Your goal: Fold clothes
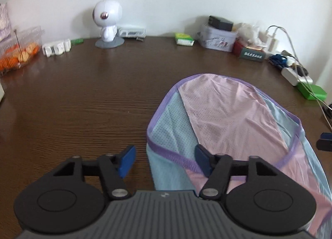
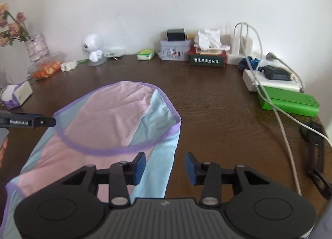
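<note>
Dark wood tabletop [image 1: 83, 97], clutter along far edge. Pink-and-blue garment [image 1: 224, 114] lies mid-tabletop toward near edge, top folded over. Left claw [image 1: 165, 161] and right claw [image 2: 165, 168] both spread apart, straddling opposite side edges, likely poised to pinch for the next fold.

- left gripper [image 1: 165, 161]: black linkage arms, blue pads, silver pivot screws, round black discs flanking a ribbed grey housing with a small white logo.
- right gripper [image 2: 165, 168]: same build; white "genrobot.ai" lettering on the left gripper's side, seen from here.
</note>
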`<action>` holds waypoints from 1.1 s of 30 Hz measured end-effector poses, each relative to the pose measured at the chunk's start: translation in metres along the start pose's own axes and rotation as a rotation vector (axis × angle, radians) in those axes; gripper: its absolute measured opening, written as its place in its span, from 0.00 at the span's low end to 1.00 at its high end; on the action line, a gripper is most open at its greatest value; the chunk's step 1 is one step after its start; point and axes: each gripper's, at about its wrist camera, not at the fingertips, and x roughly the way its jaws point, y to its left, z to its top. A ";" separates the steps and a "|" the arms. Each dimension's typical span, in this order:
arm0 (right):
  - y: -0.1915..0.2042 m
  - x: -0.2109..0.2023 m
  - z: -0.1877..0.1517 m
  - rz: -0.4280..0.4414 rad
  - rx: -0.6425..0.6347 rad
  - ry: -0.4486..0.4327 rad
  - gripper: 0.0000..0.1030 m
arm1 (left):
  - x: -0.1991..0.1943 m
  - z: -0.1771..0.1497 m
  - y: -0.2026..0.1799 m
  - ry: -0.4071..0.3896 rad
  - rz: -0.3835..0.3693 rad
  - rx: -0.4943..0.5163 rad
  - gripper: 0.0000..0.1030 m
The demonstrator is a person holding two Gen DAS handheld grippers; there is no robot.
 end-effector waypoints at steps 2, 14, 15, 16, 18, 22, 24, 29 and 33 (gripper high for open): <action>-0.001 0.023 0.007 -0.019 -0.003 0.033 0.37 | 0.006 -0.001 0.000 -0.021 0.006 0.008 0.50; 0.042 0.082 0.047 -0.045 -0.231 0.103 0.05 | -0.026 -0.012 0.066 -0.038 0.027 -0.048 0.02; 0.050 0.087 0.052 -0.040 -0.261 0.103 0.05 | -0.038 -0.017 0.077 -0.044 0.038 -0.060 0.02; 0.059 0.093 0.056 -0.035 -0.291 0.103 0.05 | -0.050 -0.023 0.087 -0.052 0.047 -0.073 0.02; 0.087 0.104 0.060 0.003 -0.365 0.106 0.05 | -0.079 -0.041 0.103 -0.066 0.074 -0.099 0.02; 0.171 0.125 0.054 0.151 -0.578 0.084 0.05 | -0.146 -0.093 0.125 -0.126 0.168 -0.135 0.02; 0.223 0.136 0.054 0.224 -0.697 0.077 0.05 | -0.177 -0.121 0.140 -0.147 0.190 -0.216 0.02; 0.348 0.155 0.056 0.384 -0.891 0.085 0.05 | -0.237 -0.170 0.163 -0.200 0.301 -0.424 0.02; 0.425 0.159 0.049 0.455 -0.992 0.080 0.05 | -0.264 -0.200 0.170 -0.194 0.334 -0.547 0.04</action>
